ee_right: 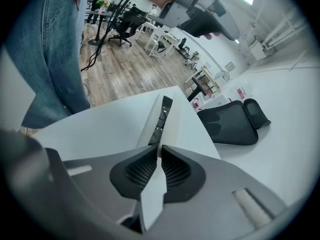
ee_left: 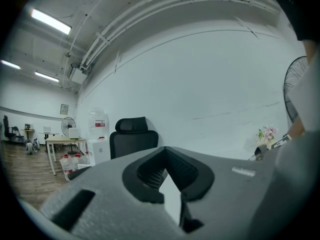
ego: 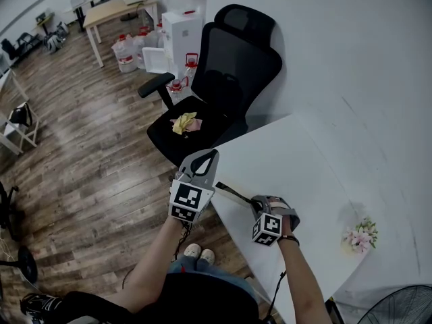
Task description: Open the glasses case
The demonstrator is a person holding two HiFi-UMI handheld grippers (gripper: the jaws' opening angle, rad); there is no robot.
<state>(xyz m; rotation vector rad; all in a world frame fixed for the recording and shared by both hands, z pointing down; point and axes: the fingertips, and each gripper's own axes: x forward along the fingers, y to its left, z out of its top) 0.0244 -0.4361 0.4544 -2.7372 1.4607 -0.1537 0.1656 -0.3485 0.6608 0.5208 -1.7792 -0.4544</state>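
Glasses case [ee_right: 163, 114]: slim, dark, glossy oblong lying flat near the corner of the matte white worktop [ee_right: 100, 129]; right gripper [ee_right: 159, 146] fingers pinching its near end; left gripper [ee_left: 165, 149] ribbed fingers together, empty.

A black office chair [ego: 223, 79] stands beside the white table [ego: 324, 174].

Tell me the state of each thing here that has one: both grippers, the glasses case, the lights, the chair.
left gripper: shut, nothing between its jaws.
right gripper: shut on the near end of the glasses case.
glasses case: lying on the table, looks closed.
ceiling lights: on.
office chair: nobody in it, a yellow thing on the seat.
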